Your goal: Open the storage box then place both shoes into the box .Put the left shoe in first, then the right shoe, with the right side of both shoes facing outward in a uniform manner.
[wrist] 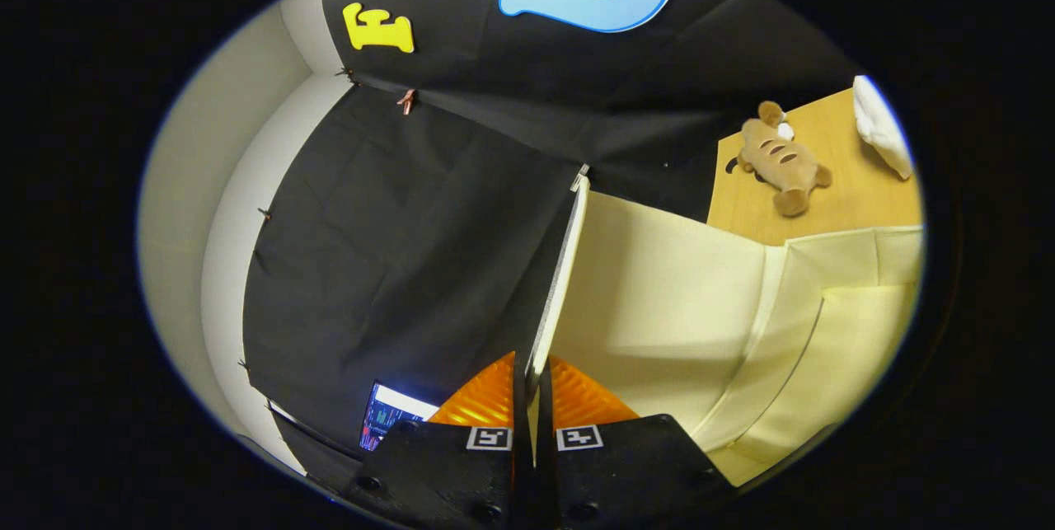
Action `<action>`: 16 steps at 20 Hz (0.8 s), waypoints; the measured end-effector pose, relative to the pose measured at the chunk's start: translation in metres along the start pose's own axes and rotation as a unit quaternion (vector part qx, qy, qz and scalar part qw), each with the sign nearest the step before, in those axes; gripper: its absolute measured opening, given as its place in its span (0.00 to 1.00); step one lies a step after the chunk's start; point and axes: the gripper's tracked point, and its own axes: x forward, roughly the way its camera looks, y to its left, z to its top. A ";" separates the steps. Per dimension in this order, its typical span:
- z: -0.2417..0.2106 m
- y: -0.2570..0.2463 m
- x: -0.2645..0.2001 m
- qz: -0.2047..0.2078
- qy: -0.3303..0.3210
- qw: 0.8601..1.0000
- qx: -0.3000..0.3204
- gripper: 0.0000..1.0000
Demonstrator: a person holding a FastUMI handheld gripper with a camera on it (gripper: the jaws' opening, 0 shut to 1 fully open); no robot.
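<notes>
My gripper (532, 377) is shut on the thin edge of the storage box's lid (659, 283), a cream panel that runs away from the fingers and stands lifted, seen edge-on. Both fingers press on the lid's edge from either side. To the right of the lid lies the cream inside of the storage box (832, 332), with a folded wall and a seam. The shoes are out of sight.
Beyond the box a wooden tabletop (857, 192) carries a brown plush toy (779, 159) and a white soft thing (882, 126). Black cloth hangs to the left and behind. A lit screen (387, 415) glows low left of the fingers.
</notes>
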 end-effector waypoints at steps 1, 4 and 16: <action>-0.001 0.000 0.006 -0.003 -0.002 1.000 -0.008 0.06; -0.007 -0.005 0.018 -0.010 -0.003 1.000 -0.014 0.09; -0.019 -0.020 0.007 -0.066 0.018 0.995 -0.071 0.90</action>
